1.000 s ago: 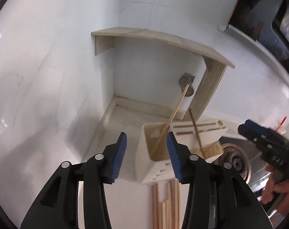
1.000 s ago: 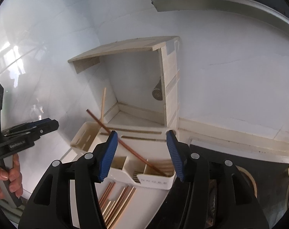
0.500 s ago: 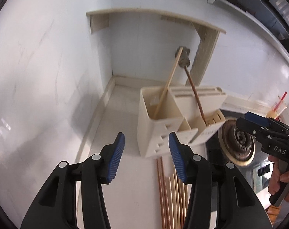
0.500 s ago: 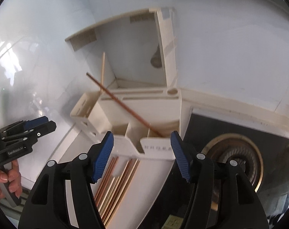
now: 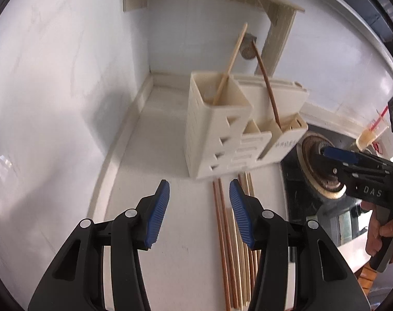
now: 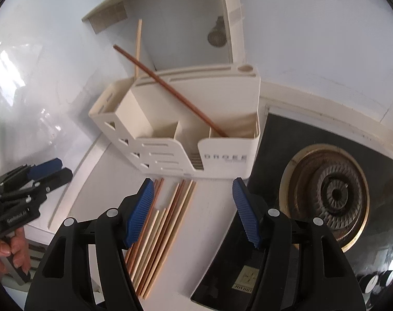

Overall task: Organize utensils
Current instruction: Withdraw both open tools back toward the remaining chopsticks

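Below, chopsticks [image 6: 157, 228] lie under right tongs [image 6: 193, 212] (spread, empty).

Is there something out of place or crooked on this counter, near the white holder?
Yes. A bundle of chopsticks lies loose on the counter in front of the utensil holder instead of inside it. Only two stand in it: a pale chopstick and a dark chopstick, leaning at different angles in separate compartments.
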{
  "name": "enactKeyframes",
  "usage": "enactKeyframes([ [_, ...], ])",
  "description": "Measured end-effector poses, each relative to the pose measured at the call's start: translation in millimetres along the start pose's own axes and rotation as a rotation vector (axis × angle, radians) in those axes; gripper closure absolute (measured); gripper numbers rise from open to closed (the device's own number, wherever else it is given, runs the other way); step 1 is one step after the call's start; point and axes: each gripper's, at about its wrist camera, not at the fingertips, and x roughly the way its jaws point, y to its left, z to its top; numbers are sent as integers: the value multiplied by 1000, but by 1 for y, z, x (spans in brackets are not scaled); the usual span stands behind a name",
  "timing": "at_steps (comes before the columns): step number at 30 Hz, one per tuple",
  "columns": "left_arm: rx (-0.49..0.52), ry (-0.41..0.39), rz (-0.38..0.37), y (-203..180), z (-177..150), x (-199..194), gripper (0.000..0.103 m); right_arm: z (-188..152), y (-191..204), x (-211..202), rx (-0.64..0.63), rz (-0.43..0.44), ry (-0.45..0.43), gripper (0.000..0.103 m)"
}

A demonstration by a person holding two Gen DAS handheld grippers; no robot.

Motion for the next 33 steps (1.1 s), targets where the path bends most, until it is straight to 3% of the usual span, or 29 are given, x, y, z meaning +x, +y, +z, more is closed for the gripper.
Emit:
enactKeyframes([
  [6,26,45,-1,-3,-14,10,55,-7,1,6,9,-40,21,41],
  [19,84,158,-29,-15,-40,37,55,-21,6,41,29,-35,153,41],
  [33,94,246,-46,-21,-67,58,55,-32,8,67,23,-48,237,41],
])
